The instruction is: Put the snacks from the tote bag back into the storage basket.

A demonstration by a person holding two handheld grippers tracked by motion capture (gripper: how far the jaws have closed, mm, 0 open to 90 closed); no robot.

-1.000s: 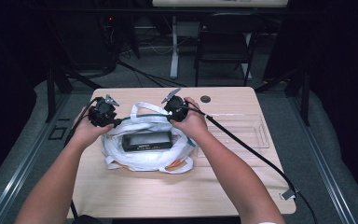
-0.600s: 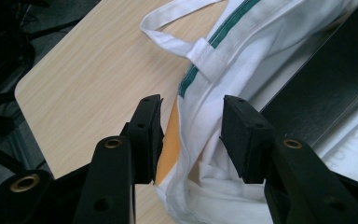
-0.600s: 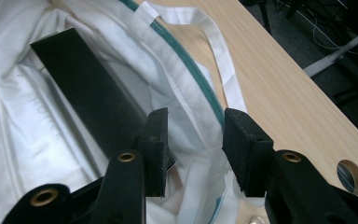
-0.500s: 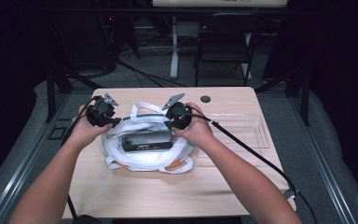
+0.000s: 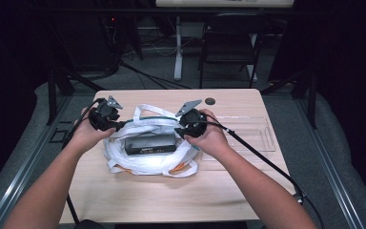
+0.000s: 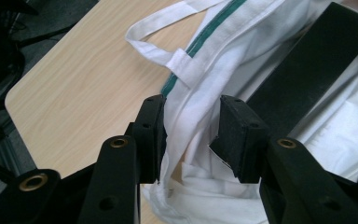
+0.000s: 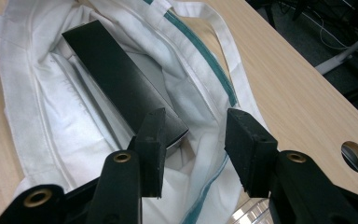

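Where white bag (image 5: 147, 152) sprawls, clear tray (image 5: 259, 138) beside, hole (image 5: 210, 101) behind

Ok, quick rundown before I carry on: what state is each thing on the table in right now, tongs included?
White cloth bag: lying on the table, mouth spread open.
Black box: lying flat inside the bag.
Left tongs: part open, bag's rim fabric between the jaws, the left jaw against the cloth.
Right tongs: open, jaws just been widening, over the bag's rim, gripping nothing.
Clear tray: flat on the table, right of the bag.
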